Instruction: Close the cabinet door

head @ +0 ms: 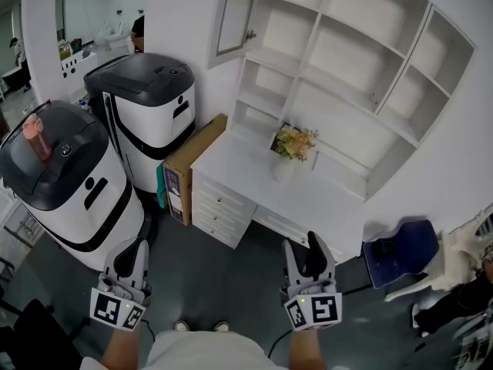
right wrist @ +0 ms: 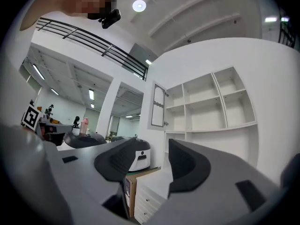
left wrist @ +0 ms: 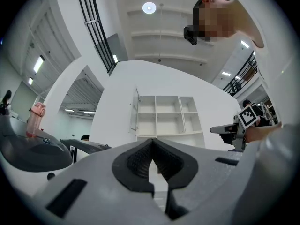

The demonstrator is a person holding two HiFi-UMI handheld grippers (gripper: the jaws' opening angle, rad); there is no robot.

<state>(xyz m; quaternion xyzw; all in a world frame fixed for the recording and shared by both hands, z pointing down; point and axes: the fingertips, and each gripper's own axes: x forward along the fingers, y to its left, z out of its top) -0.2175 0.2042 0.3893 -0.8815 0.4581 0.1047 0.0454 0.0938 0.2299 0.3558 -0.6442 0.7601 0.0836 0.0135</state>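
Note:
The cabinet door (head: 235,14) is a narrow glass-paned white door that stands swung open at the upper left corner of the white wall shelf unit (head: 362,75). It also shows in the left gripper view as the cabinet door (left wrist: 135,110) and in the right gripper view as the cabinet door (right wrist: 158,106). Both grippers are held low and well short of the desk, far from the door. My left gripper (head: 135,251) (left wrist: 153,140) is shut, its tips meeting on nothing. My right gripper (head: 302,245) (right wrist: 150,146) is open and empty.
A white desk (head: 254,168) with drawers stands under the shelves, with a vase of flowers (head: 291,149) on it. Two black-and-white machines (head: 150,102) and a cardboard box (head: 192,164) stand to the left. A blue chair (head: 404,249) is at the right.

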